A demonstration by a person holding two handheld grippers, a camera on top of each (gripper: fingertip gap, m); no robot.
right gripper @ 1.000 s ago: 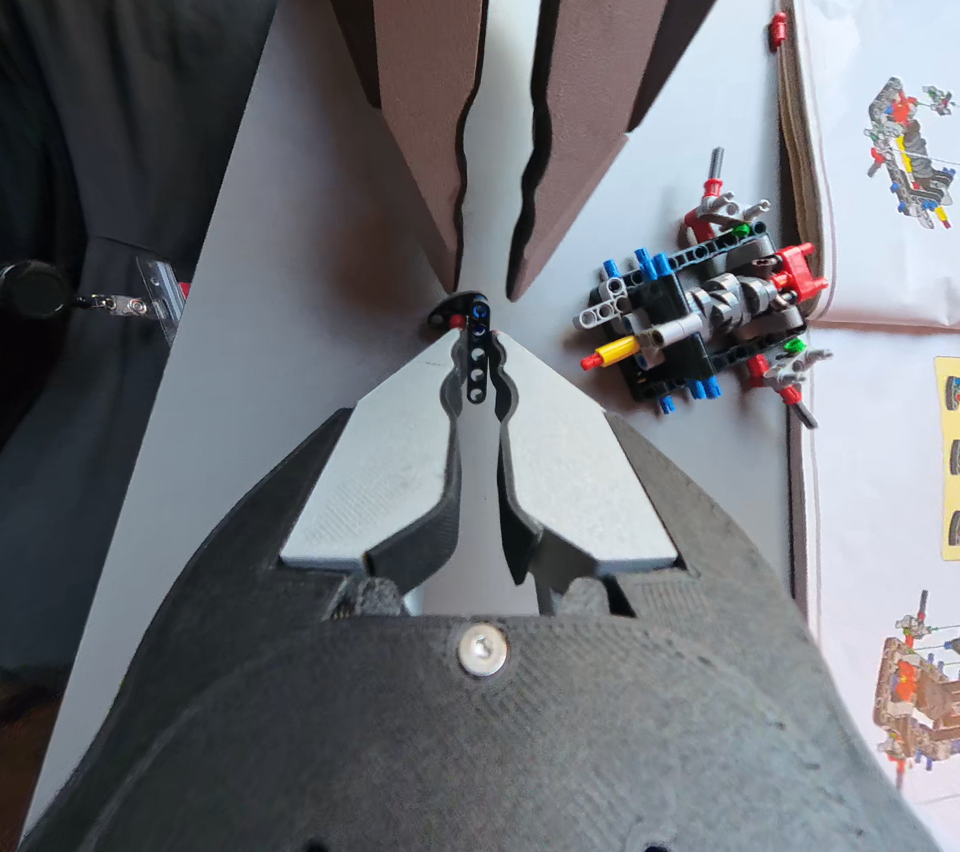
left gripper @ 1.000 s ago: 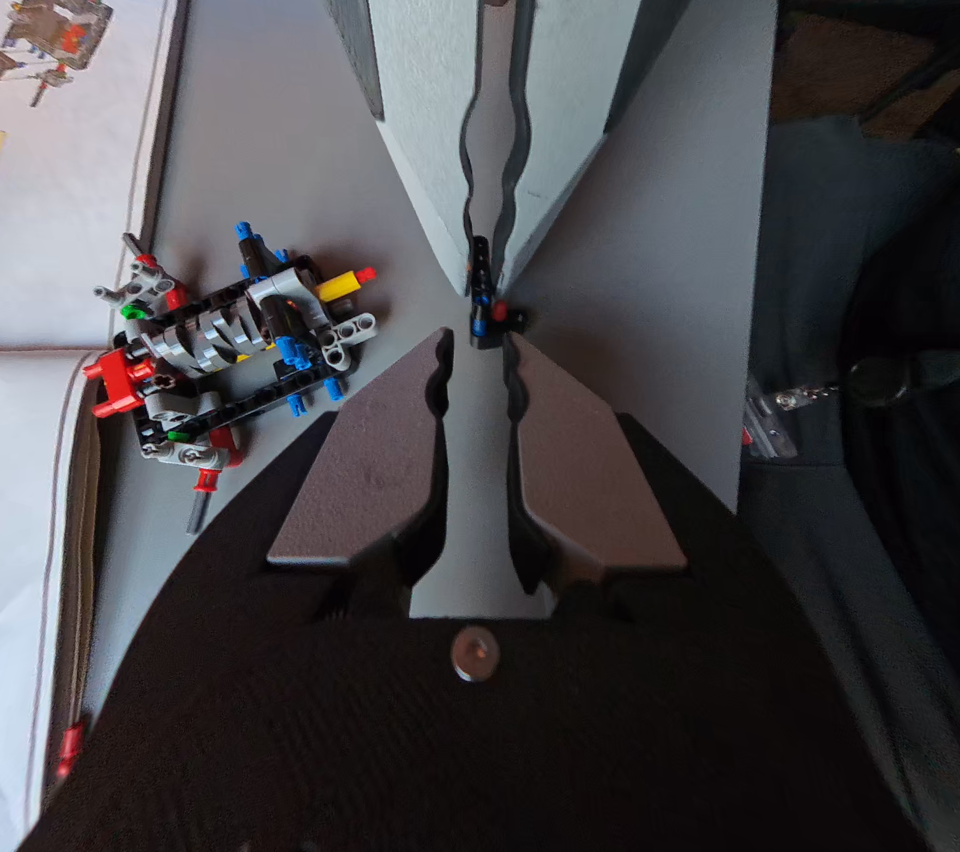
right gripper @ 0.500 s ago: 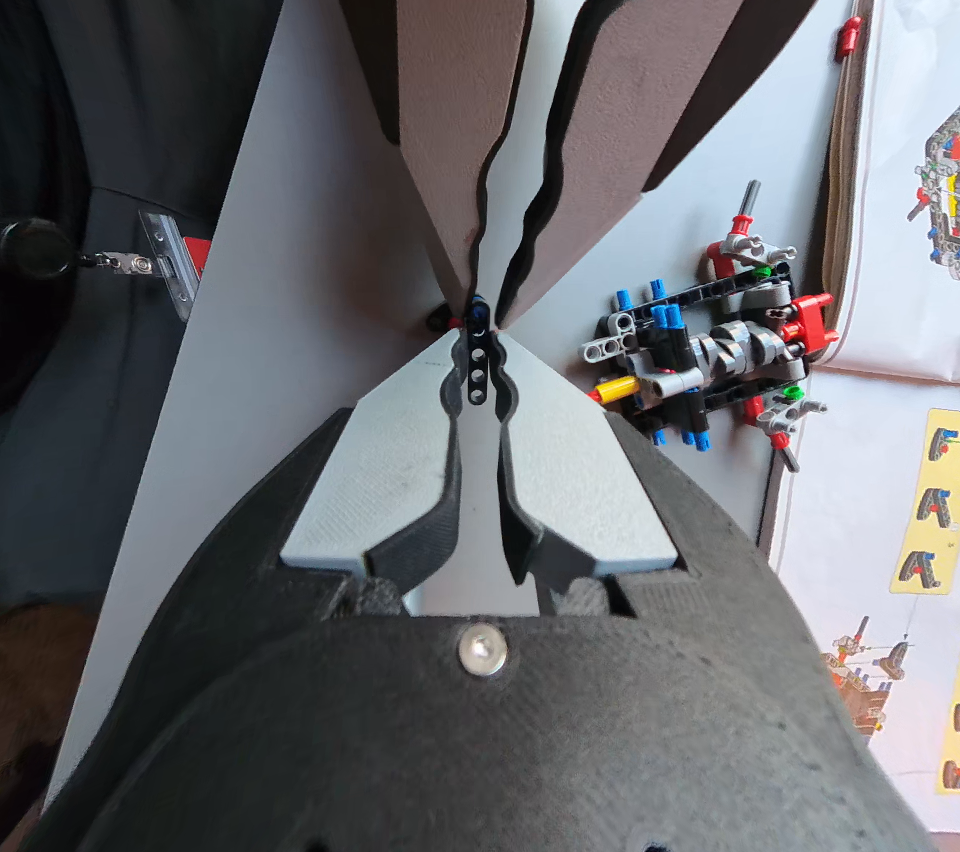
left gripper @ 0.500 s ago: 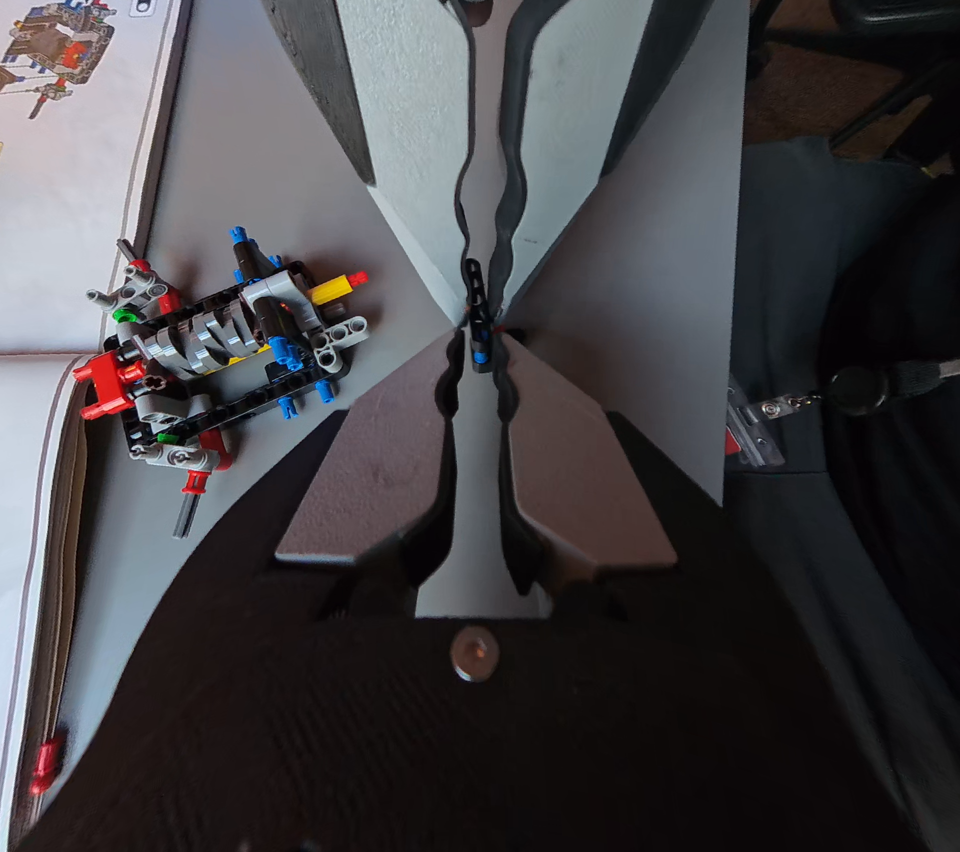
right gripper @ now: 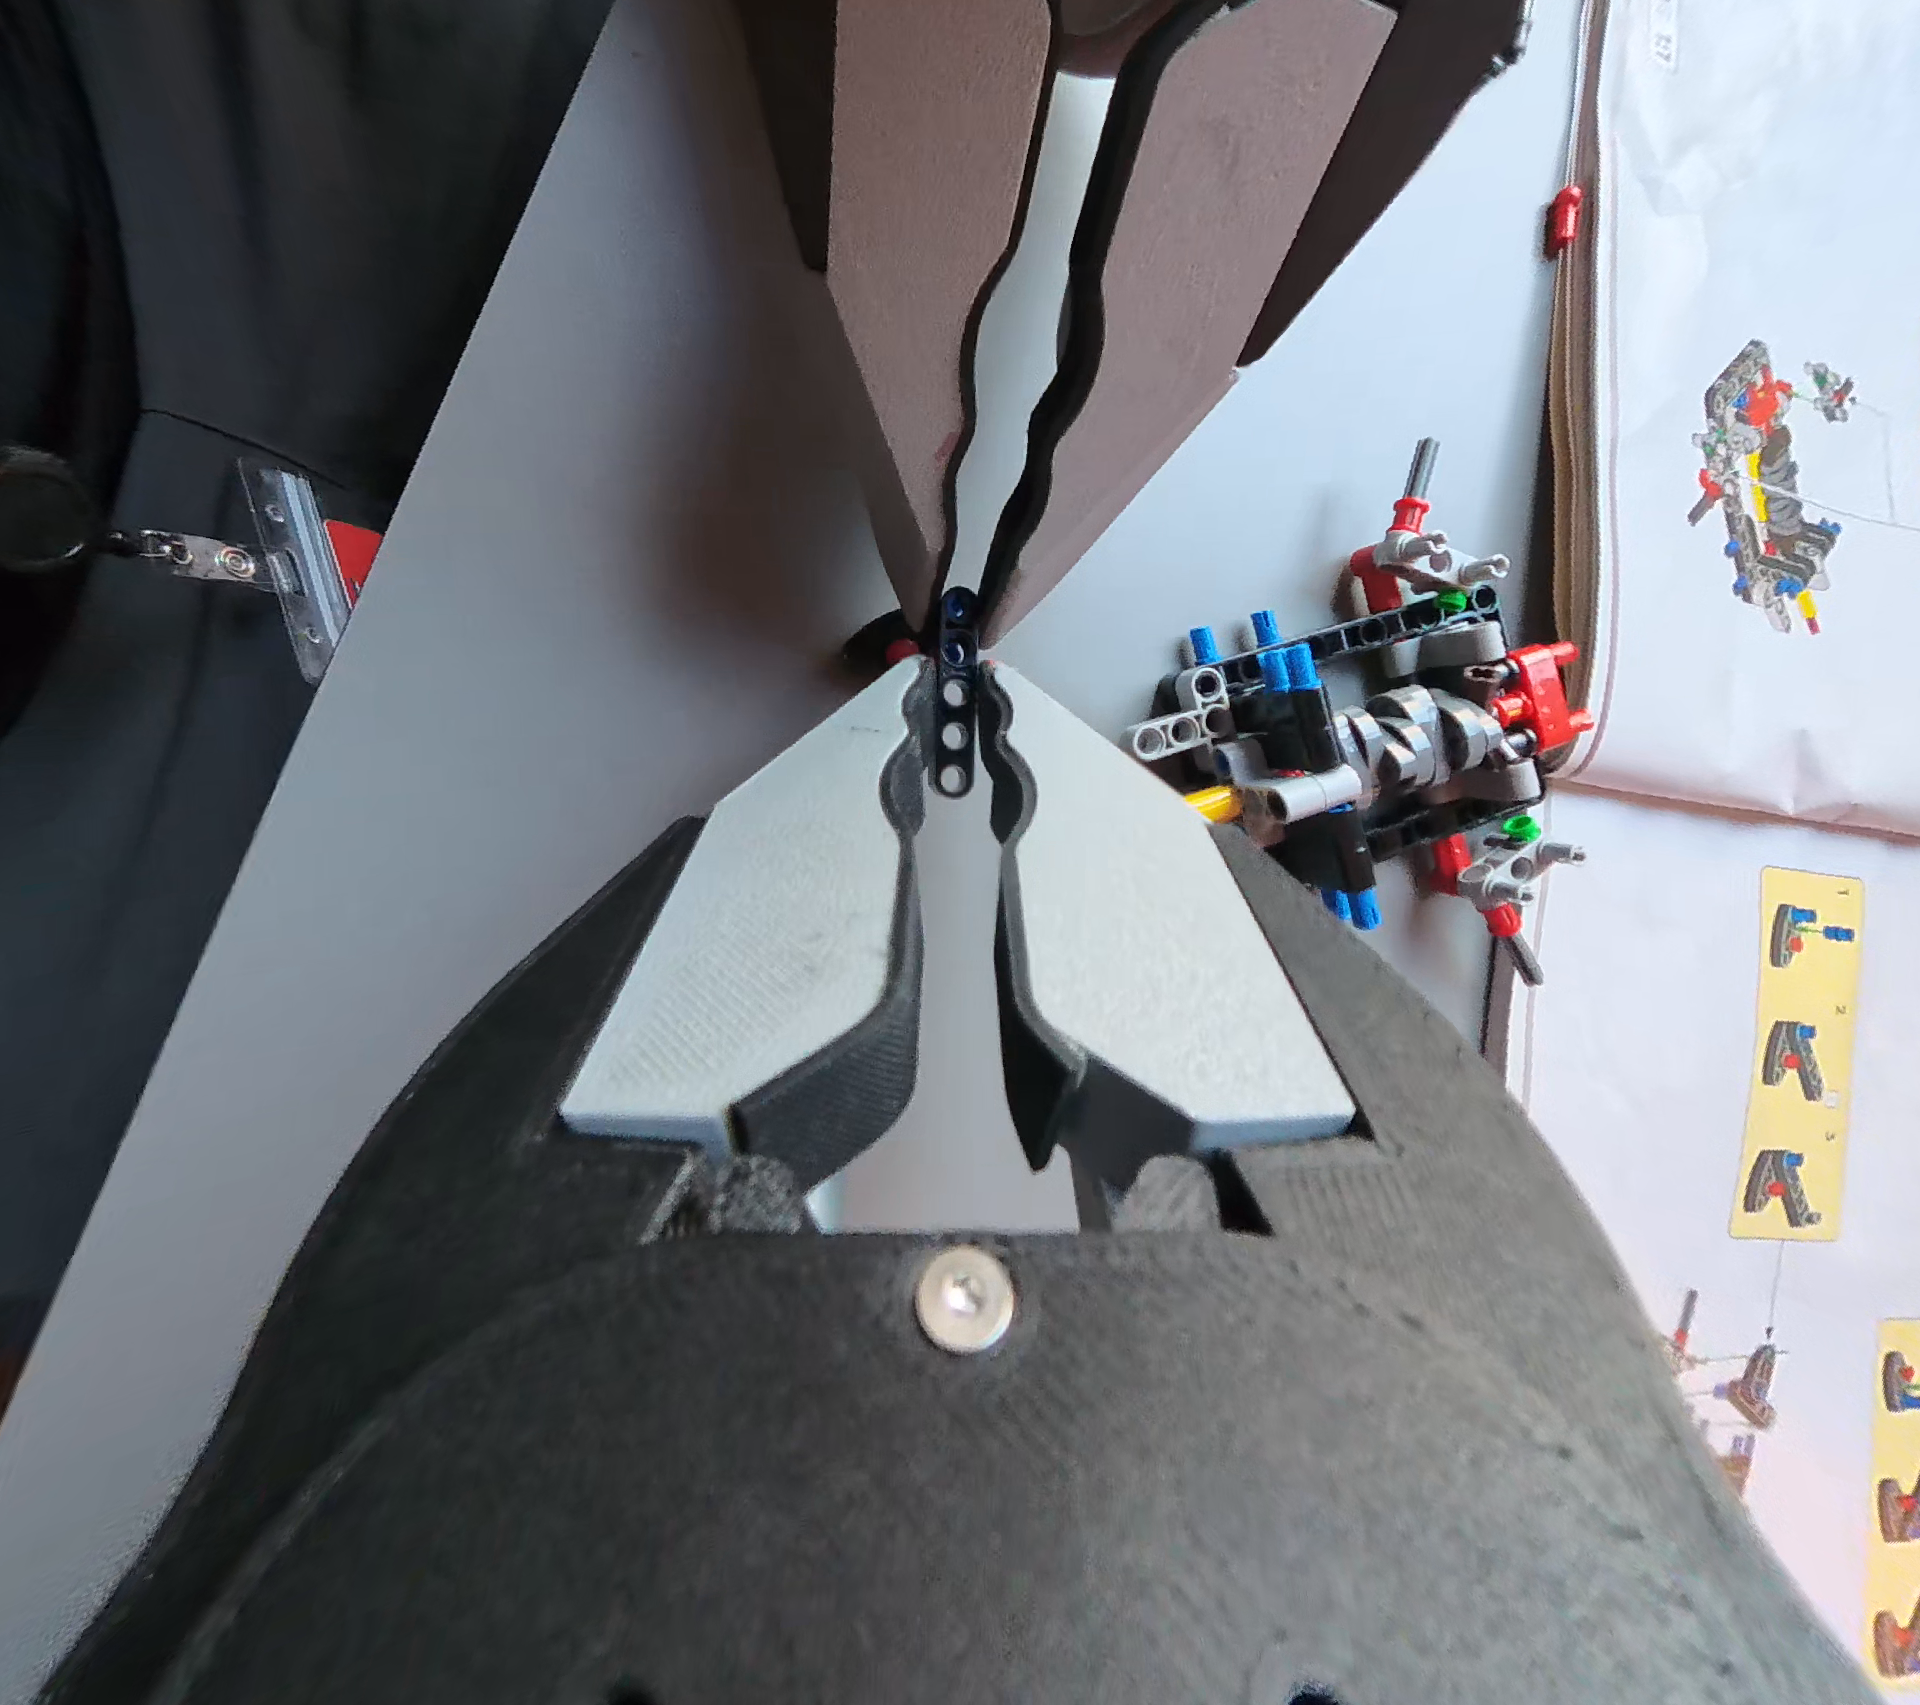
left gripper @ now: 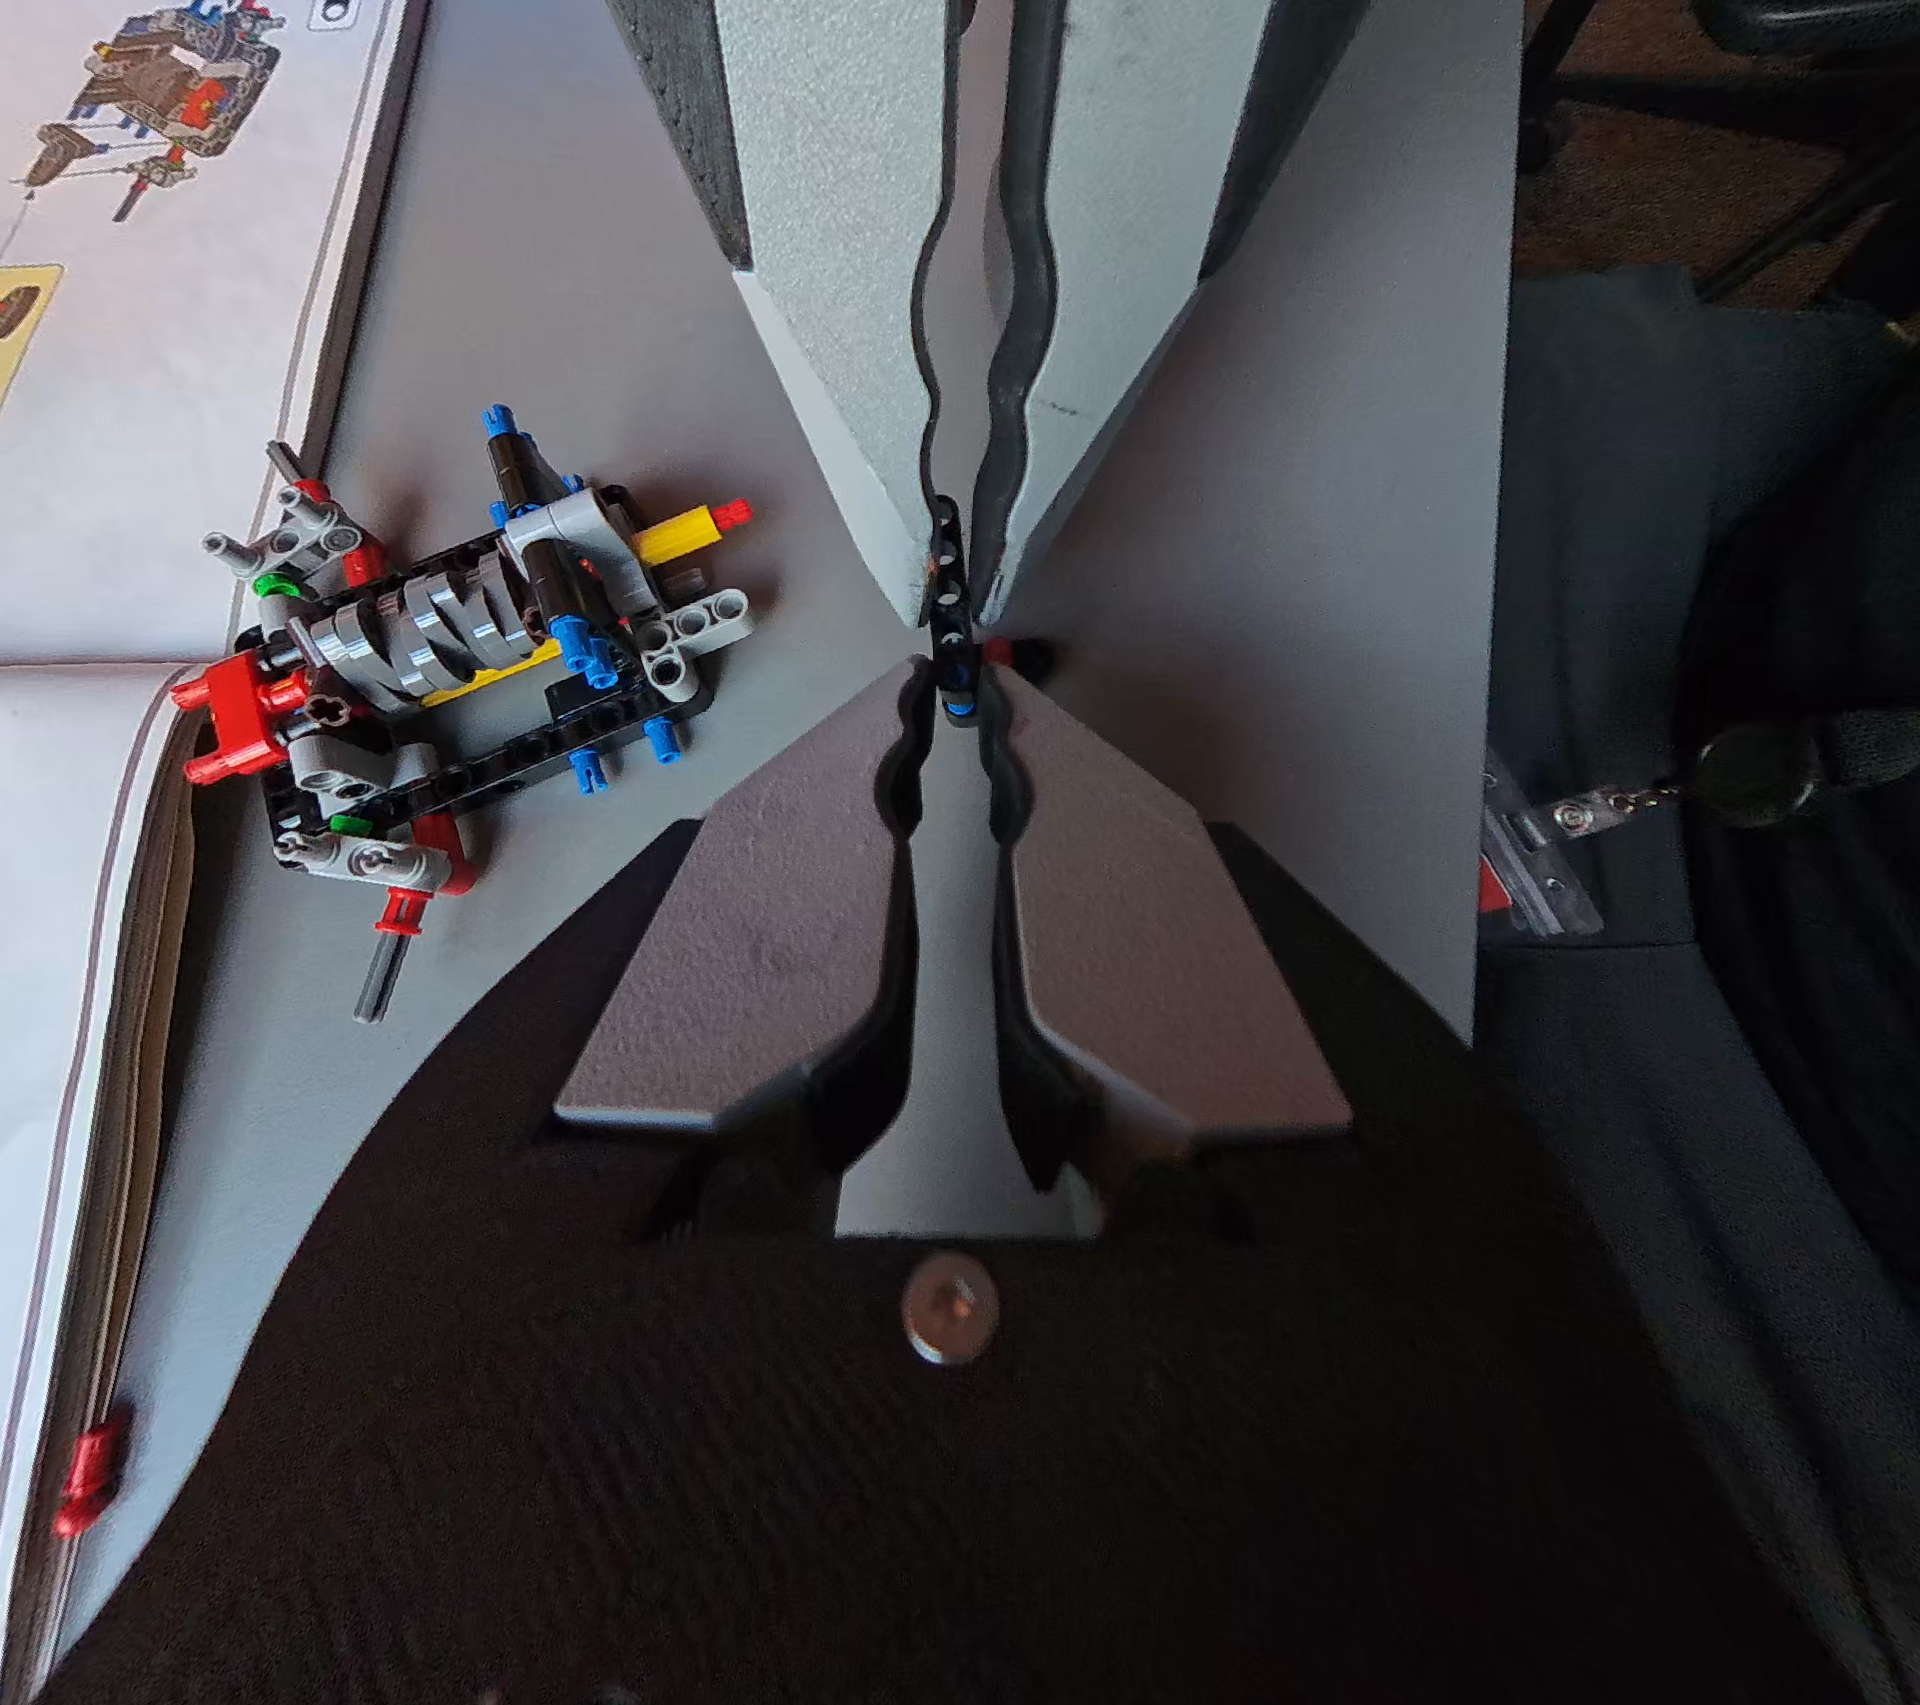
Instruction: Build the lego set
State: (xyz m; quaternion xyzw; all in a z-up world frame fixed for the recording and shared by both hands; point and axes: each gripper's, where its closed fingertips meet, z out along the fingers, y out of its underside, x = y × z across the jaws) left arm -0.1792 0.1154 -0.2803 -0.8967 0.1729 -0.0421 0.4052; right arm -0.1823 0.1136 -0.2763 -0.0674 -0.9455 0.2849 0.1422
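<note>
Since a second ago the two grippers have drawn tip to tip, and the left gripper (left gripper: 954,694), which then stood apart from the piece, has closed its brown fingers on it; the partly built model (left gripper: 468,668) has kept its place on the grey table (left gripper: 1299,616) beside the open instruction booklet (left gripper: 156,356). Right gripper (right gripper: 961,699), with pale grey fingers (right gripper: 790,928), is clamped on the thin black beam (right gripper: 956,720), whose row of holes shows between its tips; the left gripper's tips pinch the far end of the same beam, where a blue pin (left gripper: 958,699) sits; a red pin (left gripper: 1000,650) on a dark piece juts out sideways just beside the joint. Both grippers hold this small sub-assembly just above the table's near edge, well apart from the model.

The step in hand seems to be seating or transferring the pinned end; to do it well, both grips should stay square to the beam, the push run straight along the pin's axis, and one grip loosen only once the other is firm, since a twist could flick the piece off the edge.
</note>
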